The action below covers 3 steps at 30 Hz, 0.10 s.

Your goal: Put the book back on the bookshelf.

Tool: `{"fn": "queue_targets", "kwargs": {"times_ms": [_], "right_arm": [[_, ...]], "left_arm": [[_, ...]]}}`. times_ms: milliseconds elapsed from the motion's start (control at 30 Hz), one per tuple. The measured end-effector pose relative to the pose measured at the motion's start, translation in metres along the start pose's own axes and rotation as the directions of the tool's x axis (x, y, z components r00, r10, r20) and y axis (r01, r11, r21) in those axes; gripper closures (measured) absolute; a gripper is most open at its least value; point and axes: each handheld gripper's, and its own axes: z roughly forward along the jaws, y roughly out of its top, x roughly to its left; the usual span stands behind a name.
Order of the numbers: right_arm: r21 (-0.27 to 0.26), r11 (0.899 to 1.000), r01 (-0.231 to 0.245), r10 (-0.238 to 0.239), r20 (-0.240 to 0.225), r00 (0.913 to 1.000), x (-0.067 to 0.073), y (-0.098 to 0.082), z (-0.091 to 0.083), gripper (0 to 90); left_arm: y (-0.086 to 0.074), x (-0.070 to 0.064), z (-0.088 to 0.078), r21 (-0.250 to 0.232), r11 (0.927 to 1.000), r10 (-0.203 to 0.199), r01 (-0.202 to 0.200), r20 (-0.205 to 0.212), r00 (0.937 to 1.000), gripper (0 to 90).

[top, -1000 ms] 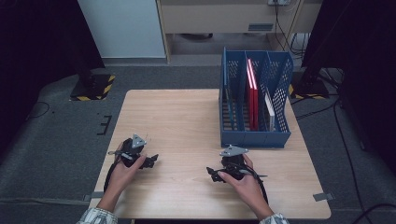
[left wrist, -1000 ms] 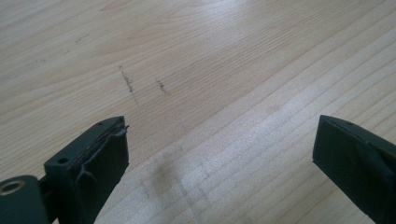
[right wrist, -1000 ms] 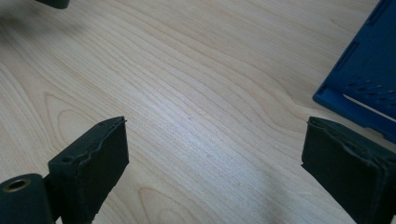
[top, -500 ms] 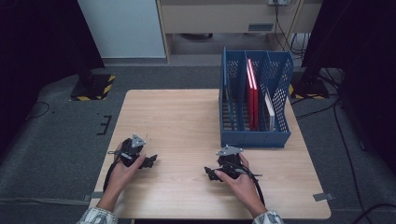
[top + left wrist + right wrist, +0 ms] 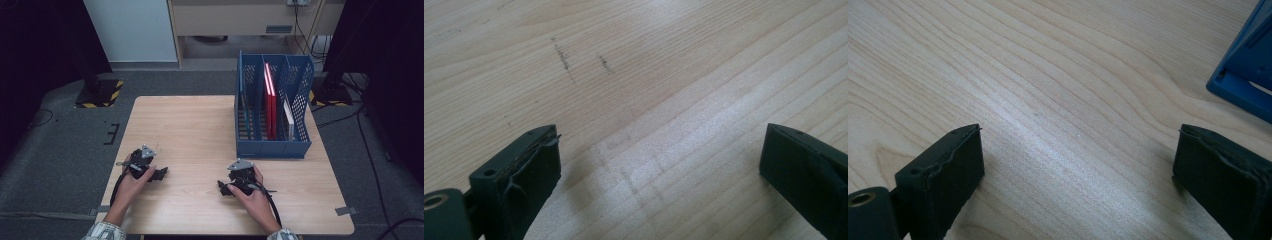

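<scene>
A: Why do both grippers rest low on the table point(image 5: 190, 125)?
B: They hold nothing; the left gripper point(image 5: 159, 174) and right gripper point(image 5: 223, 188) have jaws wide apart. The rack point(image 5: 272, 148), with its red books point(image 5: 270, 102), stands at one o'clock from the right gripper.

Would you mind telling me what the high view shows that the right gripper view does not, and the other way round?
High view: both hands, the left gripper, the blue file rack with its red folders, and the floor around the table. Right gripper view: the right gripper up close, jaws wide apart with nothing between them. Both: the wooden table and a corner of the rack.
</scene>
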Motion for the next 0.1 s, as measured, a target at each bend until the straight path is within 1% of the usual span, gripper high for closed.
{"fn": "queue_targets", "kwargs": {"times_ms": [67, 100], "right_arm": [[0.000, 1.000, -0.006, 0.006, 0.007, 1.0000, 0.0008, 0.0004, 0.0006, 5.6], [0.000, 1.000, -0.017, 0.017, 0.023, 0.9996, 0.0026, 0.0009, 0.0012, 5.1]], "left_arm": [[-0.0003, 0.0002, 0.0004, -0.002, 1.0000, -0.004, 0.004, 0.003, 1.0000, 2.0], [-0.0007, 0.0003, 0.0005, -0.005, 0.9999, -0.012, 0.012, 0.004, 0.9999, 1.7]]}}
